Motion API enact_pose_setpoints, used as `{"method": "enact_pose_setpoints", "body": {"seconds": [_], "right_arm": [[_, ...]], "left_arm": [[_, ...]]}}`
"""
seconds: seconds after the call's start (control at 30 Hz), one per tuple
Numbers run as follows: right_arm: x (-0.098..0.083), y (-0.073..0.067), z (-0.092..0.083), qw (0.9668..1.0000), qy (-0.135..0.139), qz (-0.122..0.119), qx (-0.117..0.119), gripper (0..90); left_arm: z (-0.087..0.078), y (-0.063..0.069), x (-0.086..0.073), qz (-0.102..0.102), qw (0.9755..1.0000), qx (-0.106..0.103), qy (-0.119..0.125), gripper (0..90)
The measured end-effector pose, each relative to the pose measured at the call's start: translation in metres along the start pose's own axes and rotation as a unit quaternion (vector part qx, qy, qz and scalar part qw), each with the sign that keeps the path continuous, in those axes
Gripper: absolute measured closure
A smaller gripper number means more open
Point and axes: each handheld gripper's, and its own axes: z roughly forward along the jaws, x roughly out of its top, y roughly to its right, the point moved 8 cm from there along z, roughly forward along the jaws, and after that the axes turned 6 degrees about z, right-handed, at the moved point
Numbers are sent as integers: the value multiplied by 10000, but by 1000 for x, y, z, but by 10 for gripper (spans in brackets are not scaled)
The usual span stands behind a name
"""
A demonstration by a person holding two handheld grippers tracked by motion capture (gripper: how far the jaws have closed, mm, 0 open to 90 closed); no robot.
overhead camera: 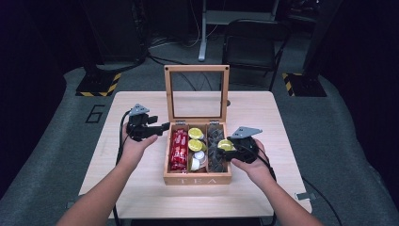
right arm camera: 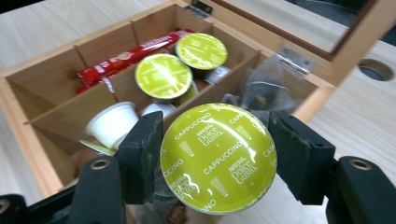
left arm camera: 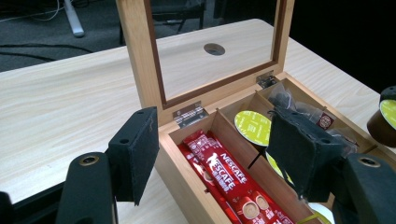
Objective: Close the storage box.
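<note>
Dark floor and black equipment are surrounding a pale wooden desk (overhead camera: 141, 188), where a wooden tea box (overhead camera: 197, 179) is standing with its glass-paned lid (overhead camera: 196, 92) propped upright. A person is working at it with a tool in each hand.

The right tool (right arm camera: 212, 149) is holding a green-topped cappuccino capsule (right arm camera: 218, 157) between its jaws, which are standing about half open with the pads pressing on the capsule's sides. In the high view that right tool (overhead camera: 231, 149) is hovering over the box's right-hand compartment, where dark tea bags (overhead camera: 216, 141) are lying, with the capsule (overhead camera: 226, 145) lifted above them. The left tool (overhead camera: 162, 126) is waiting beside the box's left wall, its jaws standing apart with nothing between them; in the left gripper view the left tool (left arm camera: 215, 154) is pointing across the left compartment.

Judging from how things lie, the sorting is partly done. Red coffee sticks (overhead camera: 179, 149) are filling the left compartment, and two more green capsules (right arm camera: 163, 76) plus small white creamer cups (right arm camera: 112, 123) are sitting in the middle one. Whether the held capsule is being taken out or put in, the pictures are not telling; if it belongs with its fellows, it is needing a short carry to the middle compartment and a release there. The lid is waiting open, so closing the box is probably remaining too.
</note>
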Motion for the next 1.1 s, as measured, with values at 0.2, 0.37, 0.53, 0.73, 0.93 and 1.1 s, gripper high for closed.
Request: {"method": "enact_pose_setpoints", "body": {"seconds": [0.2,0.37,0.53,0.73,0.93,1.1], "right_arm": [[-5,16,-7,9997,35,137,-183,367],[-11,27,-11,9993,-1,200,-320,366],[-24,44,-14,9978,-68,358,-545,367],[-35,52,-16,9967,-159,448,-656,366],[-43,60,-17,9955,-151,556,-752,367],[-52,63,-17,9944,-142,673,-799,367]], "left_arm": [[1,1,0,7,10000,-7,-19,333],[1,0,0,-2,10000,6,-5,334],[1,0,-1,10,10000,5,-25,333],[1,1,-1,15,10000,0,-22,333],[2,1,-2,18,10000,-12,-51,333],[1,1,-2,8,10000,-3,-44,333]]}}
